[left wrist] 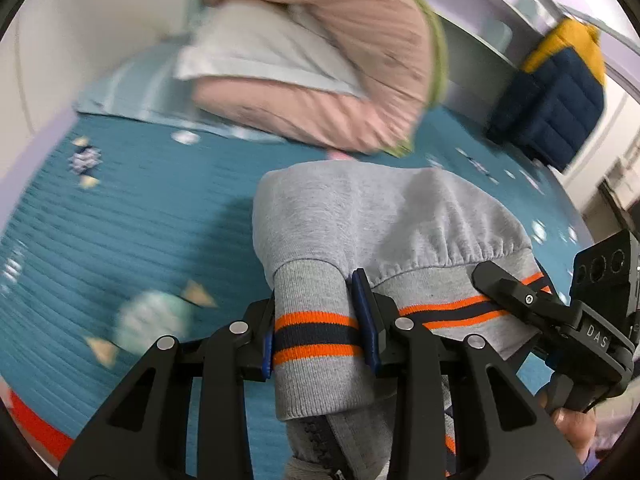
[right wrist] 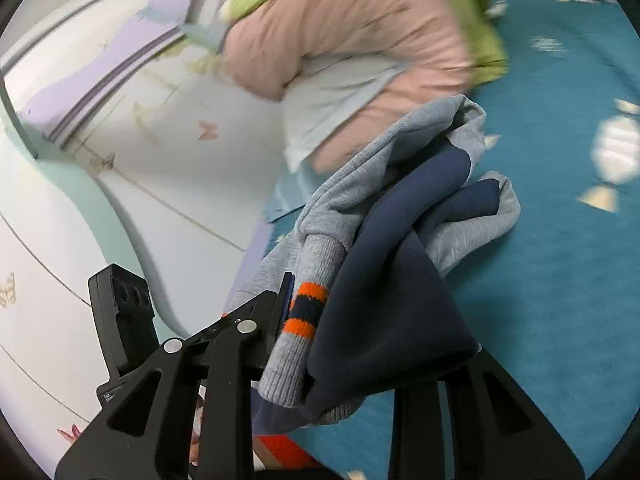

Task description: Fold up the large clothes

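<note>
A grey sweatshirt (left wrist: pixel 360 216) with orange and navy striped ribbing hangs bunched above a teal bed. My left gripper (left wrist: pixel 320 332) is shut on its grey striped cuff (left wrist: pixel 316 336). My right gripper shows at the right of the left wrist view (left wrist: pixel 520 300), beside the sweatshirt's striped hem. In the right wrist view my right gripper (right wrist: pixel 352 320) is shut on the sweatshirt (right wrist: pixel 360 200), with a striped cuff (right wrist: pixel 304 312) and navy lining (right wrist: pixel 392 304) draped over the fingers. The right finger is hidden by cloth.
A teal patterned bedspread (left wrist: pixel 140 220) lies below. A pile of pink quilt (left wrist: pixel 340 60), white pillow and green cloth sits at the bed's far end. A navy and yellow padded jacket (left wrist: pixel 556 92) hangs at the right. A white wall (right wrist: pixel 120 160) is close.
</note>
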A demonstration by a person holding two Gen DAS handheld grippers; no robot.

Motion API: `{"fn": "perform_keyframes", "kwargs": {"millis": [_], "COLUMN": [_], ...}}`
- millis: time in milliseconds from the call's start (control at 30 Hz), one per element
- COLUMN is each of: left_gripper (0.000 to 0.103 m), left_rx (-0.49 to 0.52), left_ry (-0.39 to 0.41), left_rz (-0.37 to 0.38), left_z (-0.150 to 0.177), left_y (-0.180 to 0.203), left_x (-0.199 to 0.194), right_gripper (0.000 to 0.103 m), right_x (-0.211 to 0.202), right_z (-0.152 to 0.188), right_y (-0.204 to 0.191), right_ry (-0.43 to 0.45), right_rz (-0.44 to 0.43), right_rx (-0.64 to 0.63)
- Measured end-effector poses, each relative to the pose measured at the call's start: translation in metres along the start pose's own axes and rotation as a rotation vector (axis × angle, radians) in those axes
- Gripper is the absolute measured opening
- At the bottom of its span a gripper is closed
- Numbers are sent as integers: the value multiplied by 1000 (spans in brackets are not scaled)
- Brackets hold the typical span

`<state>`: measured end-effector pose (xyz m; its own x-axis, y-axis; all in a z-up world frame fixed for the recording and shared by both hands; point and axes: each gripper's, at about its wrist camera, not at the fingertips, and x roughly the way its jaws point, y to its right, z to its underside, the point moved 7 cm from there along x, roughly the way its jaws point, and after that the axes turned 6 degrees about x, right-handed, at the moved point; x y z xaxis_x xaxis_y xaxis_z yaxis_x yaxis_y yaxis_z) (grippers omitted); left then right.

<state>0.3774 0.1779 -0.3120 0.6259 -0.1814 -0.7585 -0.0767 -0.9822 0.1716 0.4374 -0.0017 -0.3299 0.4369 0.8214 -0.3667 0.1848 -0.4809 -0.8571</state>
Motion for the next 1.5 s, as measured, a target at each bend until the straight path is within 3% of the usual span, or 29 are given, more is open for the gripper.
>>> {"fn": "perform_keyframes", "kwargs": {"millis": [200, 333, 400, 533, 600, 667, 800, 933, 1200, 1300, 1433, 1500], "left_gripper": [32, 32, 32, 36, 47, 70, 73, 77, 79, 81, 87, 88], "left_rx": [-17, -28, -50, -58, -74, -110, -153, -102, -96, -75, -31, -12], "left_ry": [51, 69, 7, -123, -88, -87, -91, -101, -98, -80, -42, -7], "left_rz": [-123, -158, -152, -162, -175, -197, -192, -238, -285, -315, -325, -322], "left_z": [-31, -26, -9, 46, 62, 71, 78, 79, 86, 85, 83, 81], "left_y": [-93, -142, -162, -177, -180, -186, -190, -182, -164, -148, -110, -84], "left_x": [2, 14, 34, 64, 61, 56, 46, 29, -16, -41, -84, -109], "right_gripper": [26, 26, 26, 29, 35, 35, 35, 34, 33, 37, 38, 49], "right_x": [100, 142, 155, 165, 156, 146, 127, 110, 84, 53, -3, -38], "right_z": [-4, 14, 33, 93, 107, 113, 121, 126, 138, 140, 138, 133], "right_y": [-29, -22, -5, 47, 63, 66, 67, 74, 84, 66, 30, 13], "right_ry": [-46, -77, -102, -186, -156, -135, -118, -105, -223, -239, -219, -179], "right_rz": [-55, -43, 6, 194, 185, 197, 256, 289, 324, 277, 294, 330], "right_rx": [-37, -17, 32, 130, 194, 196, 207, 266, 359, 295, 120, 36]}}
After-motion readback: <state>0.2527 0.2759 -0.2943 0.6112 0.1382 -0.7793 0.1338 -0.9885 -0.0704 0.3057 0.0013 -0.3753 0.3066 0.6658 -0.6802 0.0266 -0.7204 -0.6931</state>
